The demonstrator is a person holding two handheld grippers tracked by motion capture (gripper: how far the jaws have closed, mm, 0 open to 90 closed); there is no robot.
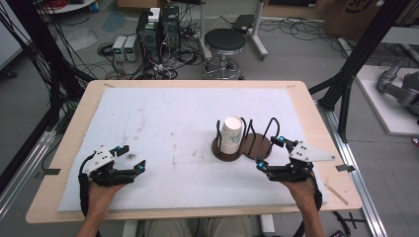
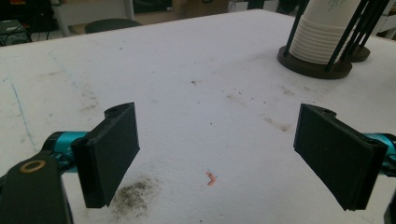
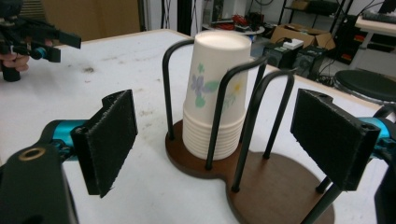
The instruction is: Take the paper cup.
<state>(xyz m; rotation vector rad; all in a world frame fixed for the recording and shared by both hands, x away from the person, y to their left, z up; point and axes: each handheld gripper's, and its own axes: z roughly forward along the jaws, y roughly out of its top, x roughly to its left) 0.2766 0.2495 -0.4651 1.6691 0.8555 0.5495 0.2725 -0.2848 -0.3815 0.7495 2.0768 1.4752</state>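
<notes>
On the white foam mat (image 1: 163, 123) that covers the table (image 1: 306, 98), slightly right of centre, stands a dark wooden holder (image 1: 242, 148) with two round bays fenced by black wire hoops (image 3: 224, 107). The bay nearer the table's middle holds a stack of paper cups (image 1: 231, 134), nested upside down, flower print on the outermost one; the other bay is bare wood. Right gripper (image 1: 276, 154) sits just beside the holder on its near right side, jaws spread wide with nothing between them; in the right gripper view the stack stands between the two black pads (image 3: 109, 140), but farther off and untouched. Left gripper (image 1: 132, 157) hovers well apart, low over the mat's left side, jaws likewise spread and empty, above a dark smudge (image 2: 135, 196) and a small orange fleck (image 2: 211, 178). Judgement: the work in hand is a reach for the cups, probably to lift the top one off. Risks from here: the hoops stand between pads and cup wall, so a level approach may catch a pad on the wire and shove or tip the whole holder, which looks free-standing on soft foam. Thin paper will crush if pinched hard. Nested cups tend to cling, so a lift may bring several up at once, or drag the stack against the hoops. A grip taken too low would seize more than one rim. The left gripper is too far off to steady the base as it stands.
</notes>
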